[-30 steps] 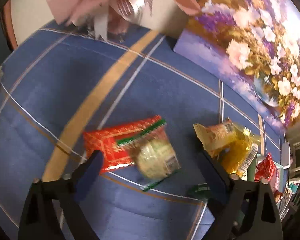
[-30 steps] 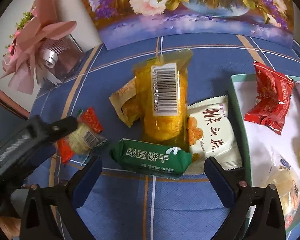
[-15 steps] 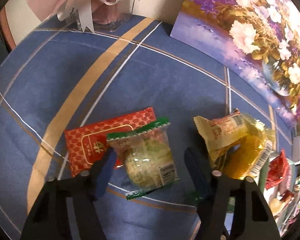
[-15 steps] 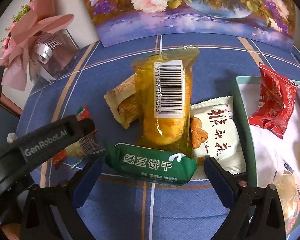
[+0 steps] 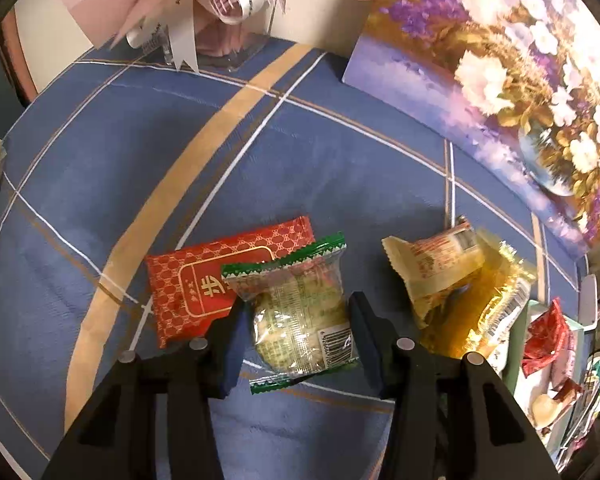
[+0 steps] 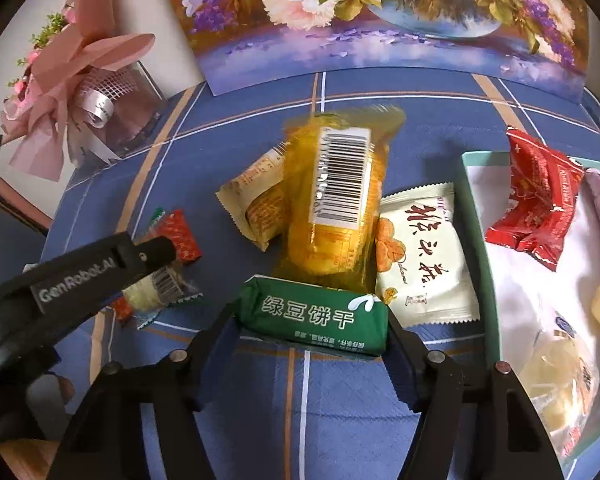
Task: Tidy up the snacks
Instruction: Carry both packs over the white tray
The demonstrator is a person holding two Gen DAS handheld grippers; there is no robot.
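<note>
The left gripper (image 5: 298,326) has just been closing; its jaws now press both sides of a clear cake packet (image 5: 300,312), whose edge overlaps a red packet (image 5: 204,284) behind. The right gripper (image 6: 312,332), also closing, pinches the green biscuit packet's (image 6: 314,314) ends. Beyond it a yellow packet (image 6: 336,200) looks blurred. The tray (image 6: 474,216) is cut off at right. Open blue tablecloth (image 5: 100,152) lies beyond the left jaws.

Six snack packets (image 6: 314,312) on the blue counter (image 6: 420,120); one teal tray (image 6: 474,216) holding further packets, count unclear; one flower painting (image 6: 380,20); one pink bouquet (image 6: 80,68); two grippers (image 6: 312,344).
</note>
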